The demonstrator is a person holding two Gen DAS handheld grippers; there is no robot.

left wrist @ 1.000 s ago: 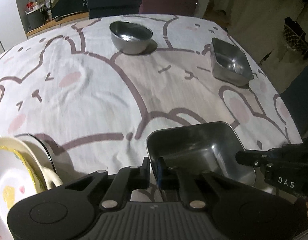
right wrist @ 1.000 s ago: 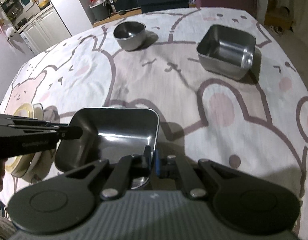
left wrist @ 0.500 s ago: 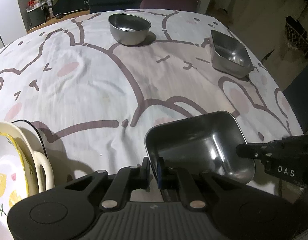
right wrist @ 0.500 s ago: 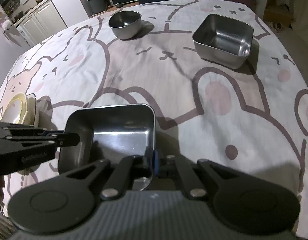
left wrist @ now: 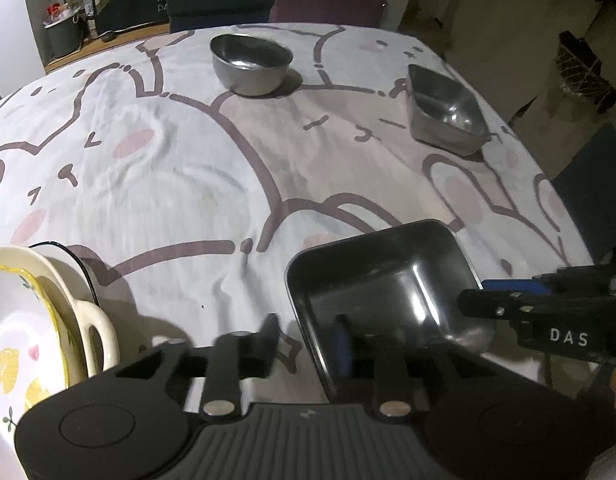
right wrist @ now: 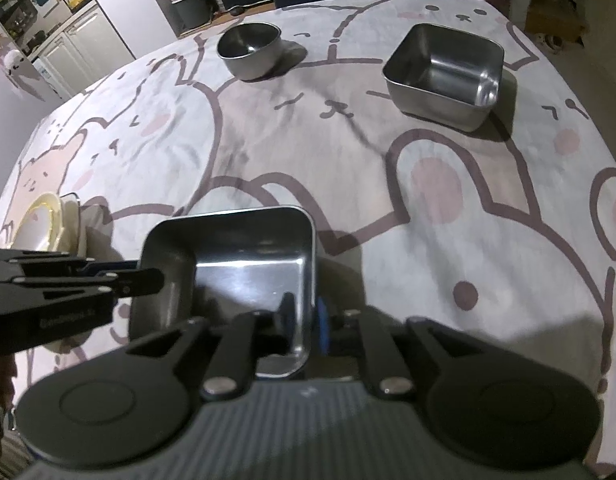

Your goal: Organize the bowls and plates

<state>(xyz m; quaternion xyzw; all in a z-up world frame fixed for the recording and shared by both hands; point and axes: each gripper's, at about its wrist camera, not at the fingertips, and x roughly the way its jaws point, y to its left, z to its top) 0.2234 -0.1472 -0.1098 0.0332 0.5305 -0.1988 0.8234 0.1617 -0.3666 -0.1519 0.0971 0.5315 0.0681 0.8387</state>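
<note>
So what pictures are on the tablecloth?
The tablecloth is white with brown-outlined cartoon bunnies and bears with pink cheeks, clearest in the right wrist view.

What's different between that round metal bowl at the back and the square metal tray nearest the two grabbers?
The round bowl has a circular rim and curved sides; the near square tray has straight walls and rounded corners. The round bowl stands alone at the table's far side, while the near square tray sits between the left gripper and right gripper, one wall inside each one's opened jaws. The tray looks wider and shallower. Both are shiny bare metal, empty and upright on the tablecloth.
</note>
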